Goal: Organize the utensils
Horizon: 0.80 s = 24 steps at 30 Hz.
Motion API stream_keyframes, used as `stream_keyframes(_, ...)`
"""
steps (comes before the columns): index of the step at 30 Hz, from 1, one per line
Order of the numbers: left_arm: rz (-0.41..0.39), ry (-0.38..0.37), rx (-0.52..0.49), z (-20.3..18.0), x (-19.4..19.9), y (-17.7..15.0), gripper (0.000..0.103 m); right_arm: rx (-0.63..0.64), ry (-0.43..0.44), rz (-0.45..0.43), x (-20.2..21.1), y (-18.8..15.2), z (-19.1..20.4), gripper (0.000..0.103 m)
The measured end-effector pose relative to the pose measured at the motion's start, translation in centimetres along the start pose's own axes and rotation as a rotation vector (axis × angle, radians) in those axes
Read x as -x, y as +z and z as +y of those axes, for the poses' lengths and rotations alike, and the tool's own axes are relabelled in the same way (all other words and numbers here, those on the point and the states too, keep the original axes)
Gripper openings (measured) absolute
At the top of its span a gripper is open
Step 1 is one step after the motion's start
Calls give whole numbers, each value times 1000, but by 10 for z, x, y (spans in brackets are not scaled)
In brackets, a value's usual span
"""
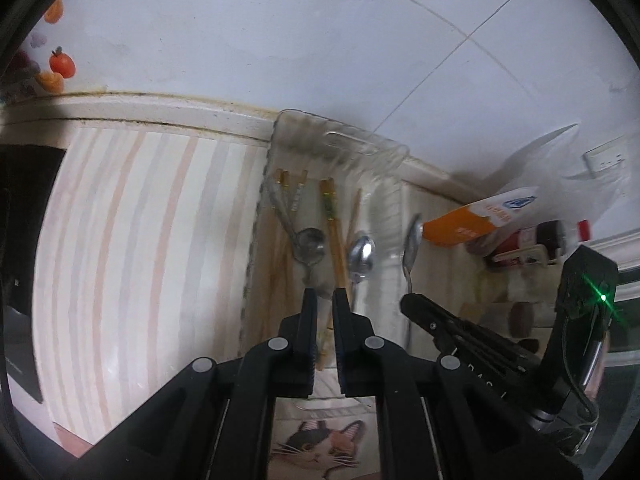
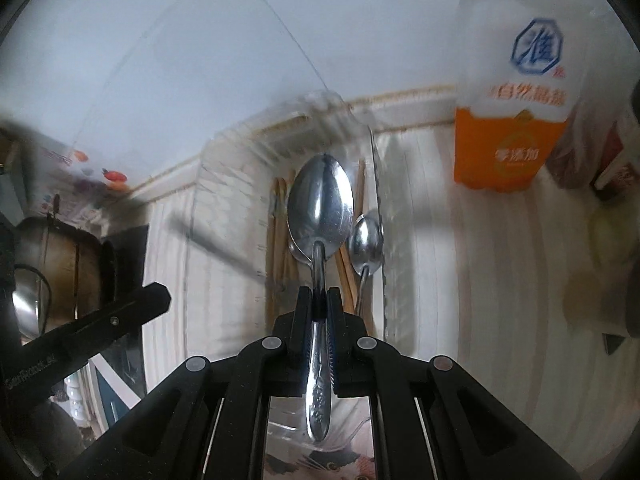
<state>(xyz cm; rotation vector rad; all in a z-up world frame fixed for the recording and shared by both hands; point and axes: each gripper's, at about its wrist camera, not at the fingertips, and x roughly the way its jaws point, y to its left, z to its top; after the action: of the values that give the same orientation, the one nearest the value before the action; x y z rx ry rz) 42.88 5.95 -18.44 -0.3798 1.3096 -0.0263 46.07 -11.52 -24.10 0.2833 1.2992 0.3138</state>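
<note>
The right gripper (image 2: 320,298) was closed tight on the handle of a steel spoon (image 2: 321,208), gripping it at the neck just behind the bowl, so the bowl stuck out ahead of the fingertips and the patterned end of the handle ran back between the fingers. The spoon's long axis lay along the gripper's own pointing direction, toward the worktop's back edge at the wall. Directly ahead of and below it sat the clear plastic tray (image 1: 340,136) on the striped worktop (image 1: 140,220), its long side running the same way toward the wall. In the left wrist view the spoon's bowl (image 1: 414,240) showed just beyond the tray's right wall, so it probably was not yet over the inside. The tray already held a ladle-like spoon (image 1: 310,242), a second spoon (image 1: 362,256) and several chopsticks (image 1: 332,216), all lying roughly lengthwise. The left gripper (image 1: 324,294) hovered over the near end of the tray with a narrow gap between its fingers and nothing held in it. An orange and white packet (image 2: 512,112) stood near the worktop's back edge to the right of the tray. Since the held spoon was already aligned with the tray, the coming move seemed to need only a small shift leftward over the wall and a lowering, and the right hand was the one placed for it.
</note>
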Motion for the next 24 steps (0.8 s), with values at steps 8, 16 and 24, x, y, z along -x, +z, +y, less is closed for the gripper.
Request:
stream_keyframes(8,-141,265,-100,-12,13,-21,68,48,-107,-58,13,-12,-3,52)
stream_keyframes(16,-269,361,-107,-3,27,-58,102,139,-275,-168,42,-47,-5,87)
stream_keyframes(24,-313,378,-84,-1,49,-91,103,220,-327,-238,72,-85,6,103)
